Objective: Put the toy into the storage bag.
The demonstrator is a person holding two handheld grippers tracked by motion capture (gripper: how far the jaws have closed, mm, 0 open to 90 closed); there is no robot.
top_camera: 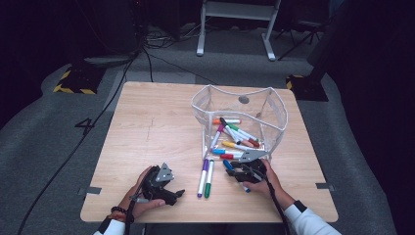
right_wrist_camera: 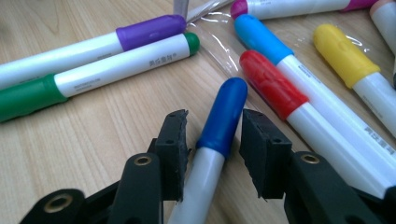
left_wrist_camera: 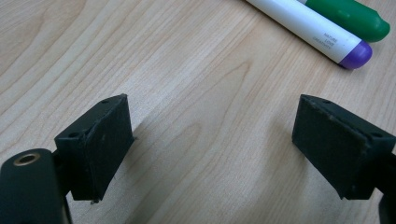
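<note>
- The blue marker is lying on the table, at 6 o'clock from the pouch.
- The right gripper is straddling its cap narrowly; contact is unclear.
- The left gripper is gaping wide over bare wood, with the purple marker at 1 o'clock.

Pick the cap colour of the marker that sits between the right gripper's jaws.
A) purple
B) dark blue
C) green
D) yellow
B: in the right gripper view, the dark blue-capped marker lies on the wood between the two jaws of the right gripper, while the purple-capped marker and the green-capped marker lie off to the side.
</note>
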